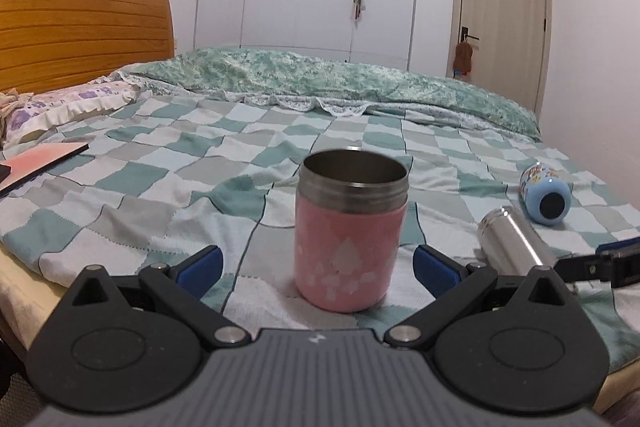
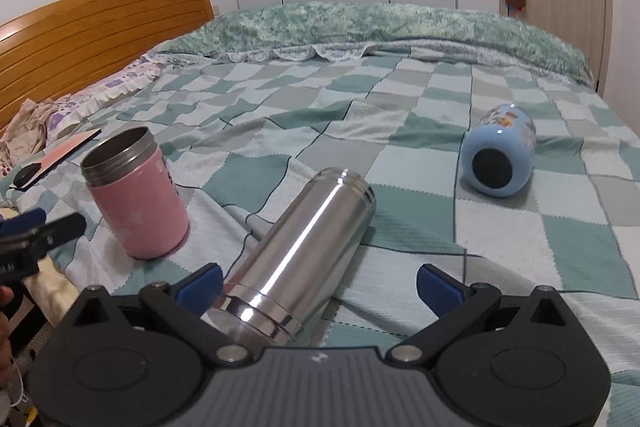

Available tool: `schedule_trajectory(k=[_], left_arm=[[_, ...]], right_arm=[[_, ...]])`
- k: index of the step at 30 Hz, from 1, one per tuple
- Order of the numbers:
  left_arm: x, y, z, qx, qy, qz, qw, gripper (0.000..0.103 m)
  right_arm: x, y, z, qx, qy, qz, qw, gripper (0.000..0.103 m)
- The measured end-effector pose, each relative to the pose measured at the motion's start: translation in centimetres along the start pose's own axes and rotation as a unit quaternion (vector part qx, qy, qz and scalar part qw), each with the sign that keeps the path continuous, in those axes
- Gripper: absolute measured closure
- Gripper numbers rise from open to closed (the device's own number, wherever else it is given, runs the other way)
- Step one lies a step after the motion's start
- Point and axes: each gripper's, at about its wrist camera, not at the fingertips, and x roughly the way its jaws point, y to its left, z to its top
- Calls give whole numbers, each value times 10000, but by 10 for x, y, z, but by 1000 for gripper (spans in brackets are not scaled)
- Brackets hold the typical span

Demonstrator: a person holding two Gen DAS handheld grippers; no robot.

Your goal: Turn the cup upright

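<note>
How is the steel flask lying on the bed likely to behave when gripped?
The steel flask lies on its side, so it probably rolls if nudged. Its polished wall looks slippery for the right gripper, whose jaws are open. The soft checked blanket may damp rolling.

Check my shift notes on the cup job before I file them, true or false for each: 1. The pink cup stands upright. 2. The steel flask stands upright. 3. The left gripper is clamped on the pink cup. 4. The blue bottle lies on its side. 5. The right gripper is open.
1. True. The pink cup stands on the checked blanket with its open mouth up.
2. False. The steel flask lies on its side.
3. False. The left gripper is open, its fingers apart on either side of the cup and not touching it.
4. True. The blue bottle lies on its side, its base toward the right wrist camera.
5. True. The right gripper is open, with the flask's near end between its fingers.
</note>
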Motion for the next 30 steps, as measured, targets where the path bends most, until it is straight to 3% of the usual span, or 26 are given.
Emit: schedule_trajectory(k=[9,13,16,18,20,24,30], left_arm=[[11,3,0,129,42,-70,9999,0],[17,7,1,135,76,0,9999,0],[20,10,1,113,108,9,9999,0],[22,11,1,102,124,11,9999,0],[23,12,0,86,132,5,9999,0],[23,14,0,23,136,16,9999,0],[20,14,1,8,94,-9,10000,0]], right_arm=[[53,-6,38,644,555,121,9963,3],[86,-19,49,1145,964,53,9887,10],[110,-29,49,1503,1283,38,9803,23],[117,-33,49,1577,1331,94,9784,25],[116,-35,50,1629,1310,260,9776,35],[100,-39,48,1615,1016,475,9805,36],[53,-26,34,955,-25,707,9929,36]])
